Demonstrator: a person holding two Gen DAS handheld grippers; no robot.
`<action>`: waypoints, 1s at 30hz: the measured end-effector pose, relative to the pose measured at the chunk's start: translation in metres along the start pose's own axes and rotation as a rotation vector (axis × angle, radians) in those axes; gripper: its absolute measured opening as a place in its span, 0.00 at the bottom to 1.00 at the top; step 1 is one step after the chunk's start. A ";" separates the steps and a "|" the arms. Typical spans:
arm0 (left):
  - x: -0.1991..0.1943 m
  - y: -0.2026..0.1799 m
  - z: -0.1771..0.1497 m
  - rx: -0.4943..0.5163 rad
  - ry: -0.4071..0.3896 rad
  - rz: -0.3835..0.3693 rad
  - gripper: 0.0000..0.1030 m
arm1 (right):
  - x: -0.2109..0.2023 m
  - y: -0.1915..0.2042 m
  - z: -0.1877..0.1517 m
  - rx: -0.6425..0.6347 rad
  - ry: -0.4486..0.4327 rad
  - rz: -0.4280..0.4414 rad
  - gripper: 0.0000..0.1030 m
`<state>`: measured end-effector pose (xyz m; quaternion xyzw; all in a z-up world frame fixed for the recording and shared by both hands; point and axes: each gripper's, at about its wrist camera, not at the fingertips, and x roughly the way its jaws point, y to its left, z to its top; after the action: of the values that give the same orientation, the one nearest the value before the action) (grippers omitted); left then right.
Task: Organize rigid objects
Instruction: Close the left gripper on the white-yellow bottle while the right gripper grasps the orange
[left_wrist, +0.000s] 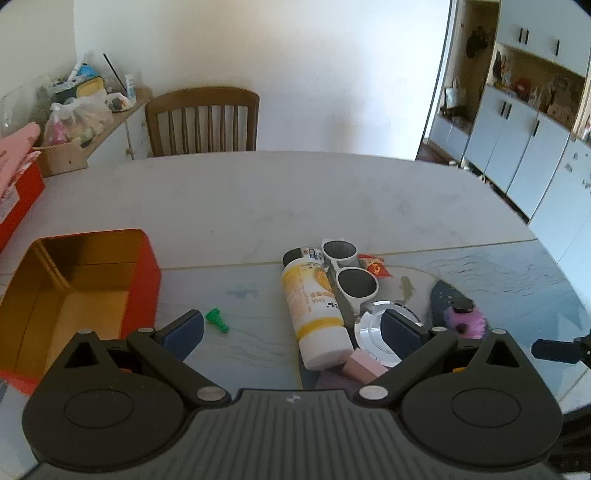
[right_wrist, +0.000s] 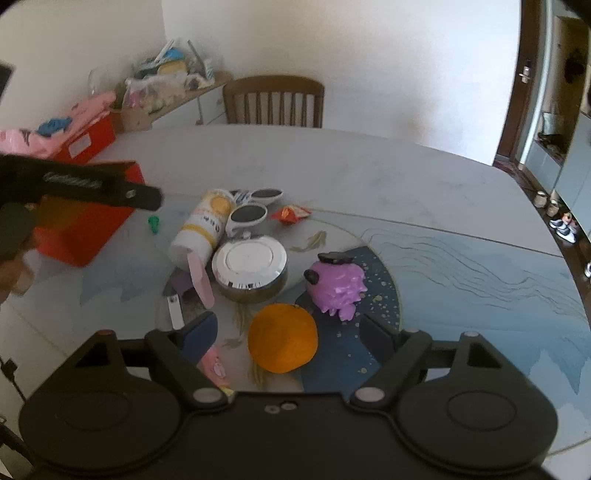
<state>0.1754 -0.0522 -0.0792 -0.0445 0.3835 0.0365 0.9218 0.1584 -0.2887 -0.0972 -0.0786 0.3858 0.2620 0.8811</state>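
Red outside, gold inside: the open tin box sits at the table's left, interior bare as far as the left wrist view shows. In the right wrist view it's only a red wall, partly behind the left tongs.

Clutter is grouped mid-table, right of the box: a white-and-yellow bottle lying on its side w/ black cap pointing away, white sunglasses touching its right side, a red snack packet just beyond them, a round silver tin w/ white lid, a pink flat block leaning on the bottle's base, a purple spiky toy w/ a black cap. A small green piece lies apart, between box and bottle.

Only the right wrist view shows the orange, near its tongs, plus a pink wrapped item by the left pad. Only the left wrist view shows into the box.

Left tongs: spread wide, nothing between the pads, hovering over the bottle's base. Right tongs: spread, orange between the pads but not pinched.

Writing: bottle label has print, upside down, too blurred to read. Red crate at far left has a white label, unreadable.
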 end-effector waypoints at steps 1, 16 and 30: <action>0.006 -0.001 0.001 -0.001 0.009 0.005 1.00 | 0.002 0.000 0.000 -0.009 0.006 0.010 0.79; 0.088 -0.006 0.013 -0.029 0.173 0.052 0.97 | 0.028 -0.004 0.000 -0.087 0.071 0.080 0.67; 0.117 -0.013 0.018 -0.023 0.238 0.049 0.60 | 0.044 -0.008 -0.001 -0.117 0.111 0.086 0.53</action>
<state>0.2719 -0.0596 -0.1489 -0.0498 0.4908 0.0580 0.8679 0.1867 -0.2788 -0.1299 -0.1277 0.4212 0.3171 0.8401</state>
